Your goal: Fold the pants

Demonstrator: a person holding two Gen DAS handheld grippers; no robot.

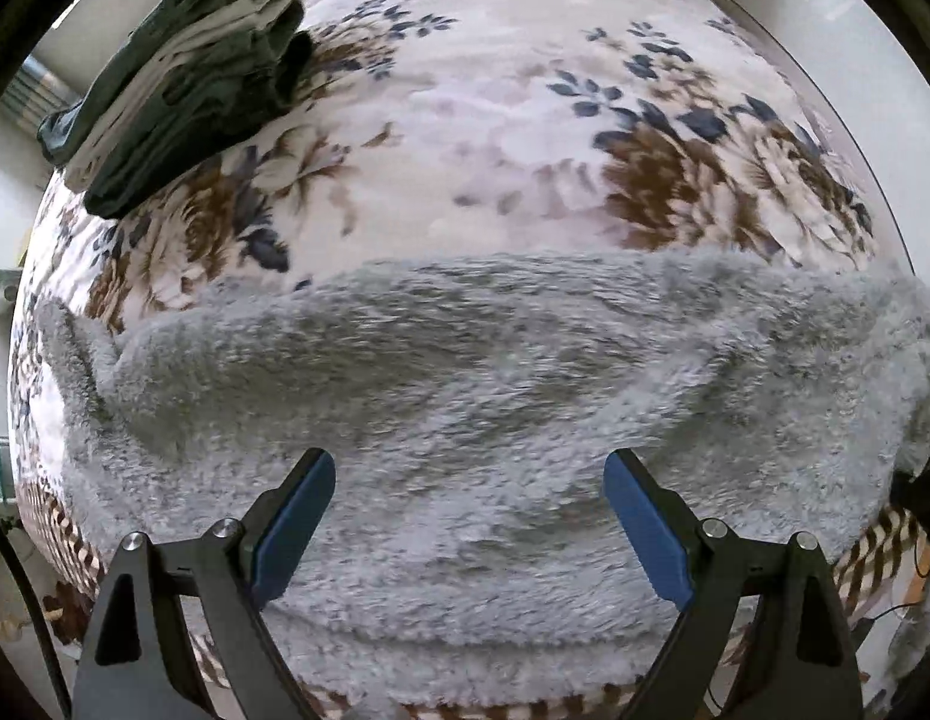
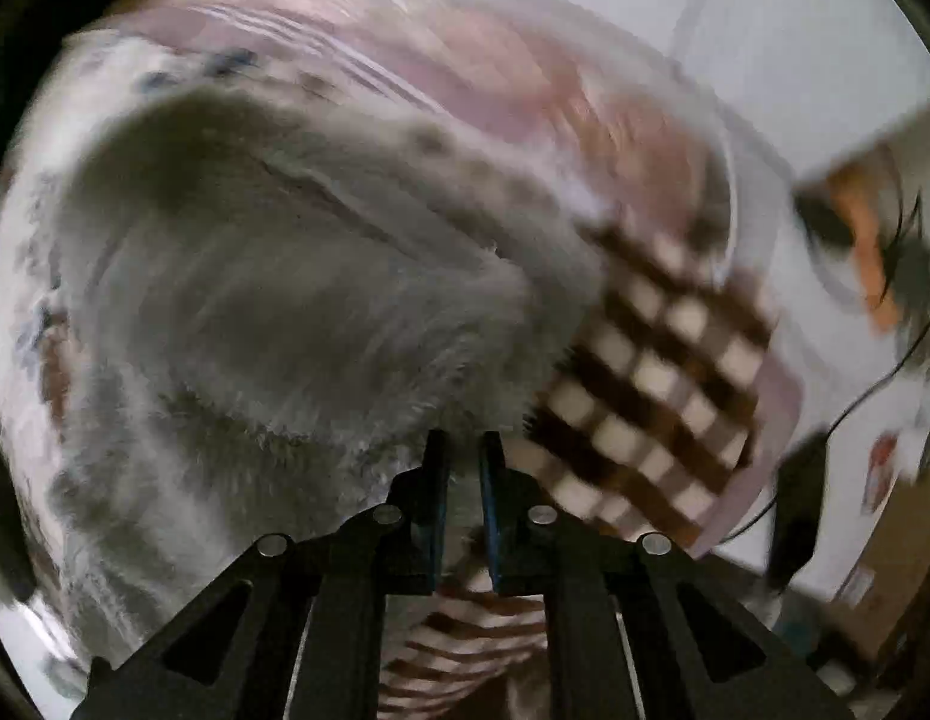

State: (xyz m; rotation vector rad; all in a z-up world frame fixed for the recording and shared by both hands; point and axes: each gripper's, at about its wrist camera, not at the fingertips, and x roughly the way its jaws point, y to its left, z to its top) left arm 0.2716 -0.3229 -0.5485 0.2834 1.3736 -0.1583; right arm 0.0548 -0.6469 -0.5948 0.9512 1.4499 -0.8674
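- The pants [image 1: 465, 396], grey and fluffy, lie spread across the near half of a floral blanket [image 1: 495, 138] in the left wrist view.
- Their far edge runs side to side across the middle of that view; beyond it the blanket lies bare up to its far border.
- The left gripper [image 1: 470, 468] points down over the pants with its blue pads [image 1: 297, 516] wide apart and nothing between them.
- A pile [image 1: 183, 78] of dark green and pale clothes sits at the blanket's far left corner, well apart from the pants.
- The pants' near edge ends close to the blanket's checked border [image 1: 873, 552], which shows at the lower right and lower left.
- The right wrist view is heavily blurred.
- The right gripper [image 2: 463, 450] has its fingers nearly together with a narrow gap left; whether they pinch cloth cannot be told.
- Its tips stand at the pants' [image 2: 273, 300] edge, where the grey fleece meets the checked border [image 2: 657, 384].
- Beyond that border lie white floor and a black cable [image 2: 885, 372].
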